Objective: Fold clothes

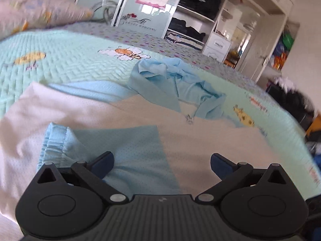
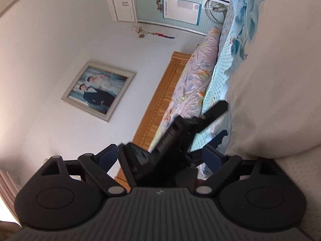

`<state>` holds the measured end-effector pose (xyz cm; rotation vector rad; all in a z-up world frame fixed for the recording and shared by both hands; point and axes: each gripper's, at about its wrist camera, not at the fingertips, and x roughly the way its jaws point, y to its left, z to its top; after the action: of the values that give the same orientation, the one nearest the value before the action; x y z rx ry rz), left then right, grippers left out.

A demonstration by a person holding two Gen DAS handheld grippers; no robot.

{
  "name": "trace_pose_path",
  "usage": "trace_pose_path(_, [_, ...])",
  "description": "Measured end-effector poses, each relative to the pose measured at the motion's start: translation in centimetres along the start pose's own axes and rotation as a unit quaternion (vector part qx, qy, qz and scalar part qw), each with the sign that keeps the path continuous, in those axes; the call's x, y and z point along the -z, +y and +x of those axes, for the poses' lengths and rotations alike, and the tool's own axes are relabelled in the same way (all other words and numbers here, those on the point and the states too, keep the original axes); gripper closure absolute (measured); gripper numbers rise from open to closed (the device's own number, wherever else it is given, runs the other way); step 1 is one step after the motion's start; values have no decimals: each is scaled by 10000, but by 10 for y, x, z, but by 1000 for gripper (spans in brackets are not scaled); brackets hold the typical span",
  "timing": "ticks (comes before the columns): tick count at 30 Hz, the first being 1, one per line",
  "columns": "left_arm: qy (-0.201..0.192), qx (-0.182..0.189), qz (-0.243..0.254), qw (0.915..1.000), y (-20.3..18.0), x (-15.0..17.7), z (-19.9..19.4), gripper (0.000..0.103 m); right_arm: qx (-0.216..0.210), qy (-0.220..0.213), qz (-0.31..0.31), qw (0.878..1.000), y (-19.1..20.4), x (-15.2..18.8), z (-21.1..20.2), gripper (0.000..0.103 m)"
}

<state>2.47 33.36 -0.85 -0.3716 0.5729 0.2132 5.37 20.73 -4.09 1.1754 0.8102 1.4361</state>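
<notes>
Left wrist: quilted bedspread (image 1: 70, 60), wardrobe (image 1: 200, 10).

A white and pale-blue jacket (image 1: 124, 116) of perforated mesh cloth, matt, lies across a quilted mint bedspread (image 1: 70, 60) with a stitched zigzag texture, centre frame. The left hand-held gripper (image 1: 162, 165), bottom of frame, is matt black plastic with ribbed grey housing, small metal pins and dark blue pads. At centre in the right view, a ribbed wooden headboard (image 2: 160, 104) looks smooth; beside it, a floral pillow (image 2: 192, 80) has a slight sheen.
</notes>
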Motion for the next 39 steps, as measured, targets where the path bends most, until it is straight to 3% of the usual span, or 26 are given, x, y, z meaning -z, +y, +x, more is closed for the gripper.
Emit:
trace_pose_path(9, [-147, 155, -176, 9996, 9, 2, -6, 1, -978, -746, 1027, 9871, -23, -10, -22, 0])
trace_pose_path(14, [-183, 229, -220, 9993, 12, 3, -7, 1, -1108, -802, 953, 9860, -23, -12, -24, 0])
trace_pose_path(20, [-196, 315, -314, 9988, 15, 4, -7, 1, -546, -582, 262, 9965, -8, -13, -17, 0])
trace_pose_path(25, [-196, 354, -341, 9986, 17, 4, -7, 1, 65, -1106, -79, 9938, 13, -19, -30, 0])
trace_pose_path(31, [-204, 407, -386, 9982, 20, 4, -7, 1, 1433, -1699, -708, 9724, 41, -67, -42, 0])
trace_pose_path(36, [-230, 480, -495, 9974, 24, 3, -8, 1, 1813, -1625, -596, 9681, 32, -121, -31, 0])
trace_pose_path(39, [-236, 508, -531, 9970, 25, 3, -8, 1, 2779, -1547, -691, 9455, 16, -145, -25, 0])
